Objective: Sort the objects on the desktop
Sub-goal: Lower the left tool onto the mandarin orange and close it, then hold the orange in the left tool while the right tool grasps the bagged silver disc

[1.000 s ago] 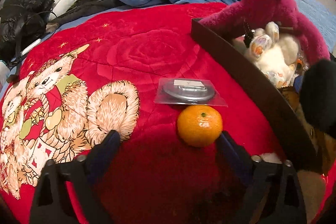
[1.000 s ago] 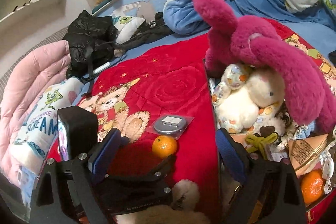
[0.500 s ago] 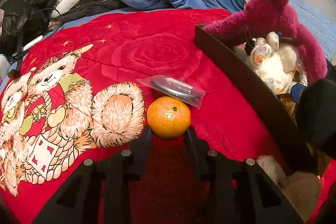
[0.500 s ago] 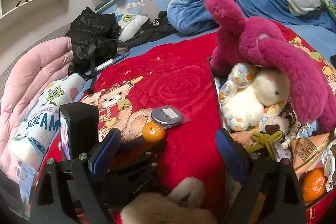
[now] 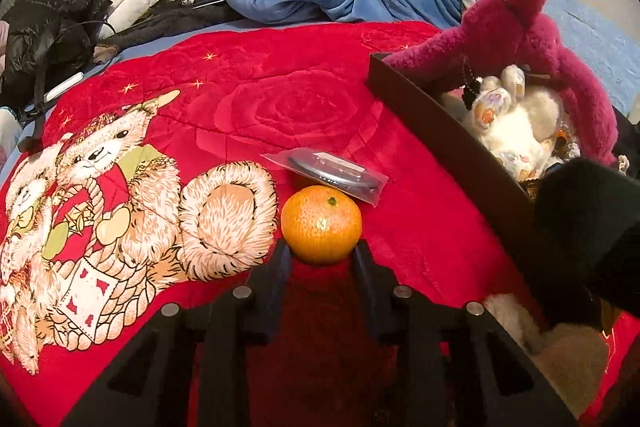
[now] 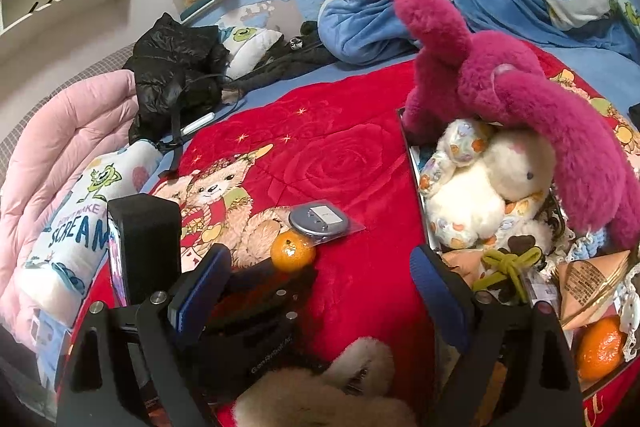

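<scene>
The left claw grips a mandarin orange on the red blanket, just in front of a bagged disc. The right claw hangs wide open, holding nothing. The pick-up step looks done; next, I judge, comes lifting the fruit and carrying it rightward over the wall of the dark box, where plush toys and another orange already sit.

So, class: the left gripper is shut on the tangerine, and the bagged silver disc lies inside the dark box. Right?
Not quite. The bagged silver disc lies on the red blanket, outside the dark box, as the left wrist view shows. The left gripper is shut on the tangerine.
</scene>
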